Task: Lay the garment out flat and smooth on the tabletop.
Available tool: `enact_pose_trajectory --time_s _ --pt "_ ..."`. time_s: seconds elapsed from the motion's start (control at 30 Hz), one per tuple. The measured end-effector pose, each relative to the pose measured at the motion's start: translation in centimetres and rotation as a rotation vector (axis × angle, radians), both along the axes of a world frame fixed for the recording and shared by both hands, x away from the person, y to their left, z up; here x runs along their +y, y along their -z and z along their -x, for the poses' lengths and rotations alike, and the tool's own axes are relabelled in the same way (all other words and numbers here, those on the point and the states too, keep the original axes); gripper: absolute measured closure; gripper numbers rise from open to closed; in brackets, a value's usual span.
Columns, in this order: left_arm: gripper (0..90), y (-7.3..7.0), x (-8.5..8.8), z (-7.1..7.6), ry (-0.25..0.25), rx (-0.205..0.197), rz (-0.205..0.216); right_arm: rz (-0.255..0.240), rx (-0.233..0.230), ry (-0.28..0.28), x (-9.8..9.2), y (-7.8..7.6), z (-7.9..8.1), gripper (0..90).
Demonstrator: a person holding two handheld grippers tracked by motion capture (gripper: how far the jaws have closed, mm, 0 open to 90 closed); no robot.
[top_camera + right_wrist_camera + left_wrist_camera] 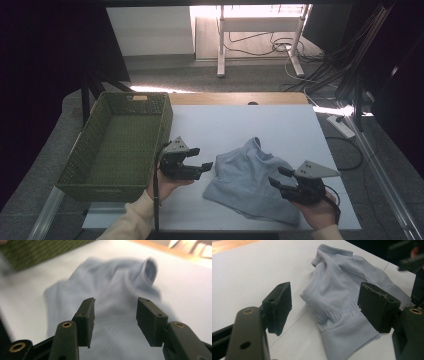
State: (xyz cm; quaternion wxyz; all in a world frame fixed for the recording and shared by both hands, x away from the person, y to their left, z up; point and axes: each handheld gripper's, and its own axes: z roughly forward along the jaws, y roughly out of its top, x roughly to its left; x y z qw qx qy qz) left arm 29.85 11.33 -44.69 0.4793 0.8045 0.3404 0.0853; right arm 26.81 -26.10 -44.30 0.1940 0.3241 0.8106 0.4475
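A pale blue garment [250, 180] lies crumpled on the white table top [280, 125], one ribbed end standing up at the back. My left gripper [204, 167] hovers just left of it, jaws open and empty; in the left gripper view the cloth [337, 297] lies beyond the gap between the pads. My right gripper [279, 176] is at the garment's right front part, held above it. Its jaws stand open with nothing between them, and the blurred cloth [112, 290] lies beneath and ahead of them.
A green woven basket [150, 107] stands empty on the table's left side, close to my left hand. The table's front edge runs just before both hands. Beyond the far edge are a wooden strip, desk legs and cables on the floor.
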Motion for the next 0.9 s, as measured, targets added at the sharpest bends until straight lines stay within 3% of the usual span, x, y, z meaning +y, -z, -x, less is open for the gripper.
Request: enact_pose_trajectory --time_s 0.1,0.27,0.4,0.47,0.6,0.9 --pt "28.1 0.0 0.1 0.0 -0.003 0.0 0.002 0.018 -0.009 -0.002 1.7 -0.2 -1.7 46.5" --pt "28.1 0.2 0.3 -0.1 -0.007 0.007 0.004 0.025 0.019 -0.039 3.6 0.1 -4.2 43.9" --pt "28.0 0.2 0.3 0.0 -0.009 0.005 0.003 0.058 0.038 -0.031 4.6 0.5 -5.9 42.0" --pt "28.1 0.2 0.3 0.0 -0.009 0.004 0.002 0.08 0.034 -0.022 5.0 0.6 -6.4 41.0" --pt "28.0 0.3 0.2 -0.1 -0.008 0.01 0.001 0.079 0.037 -0.017 5.3 0.7 -7.3 39.8" --pt "27.9 0.5 0.4 0.3 -0.013 0.011 -0.006 0.091 0.032 0.002 5.2 0.7 -7.7 38.0"
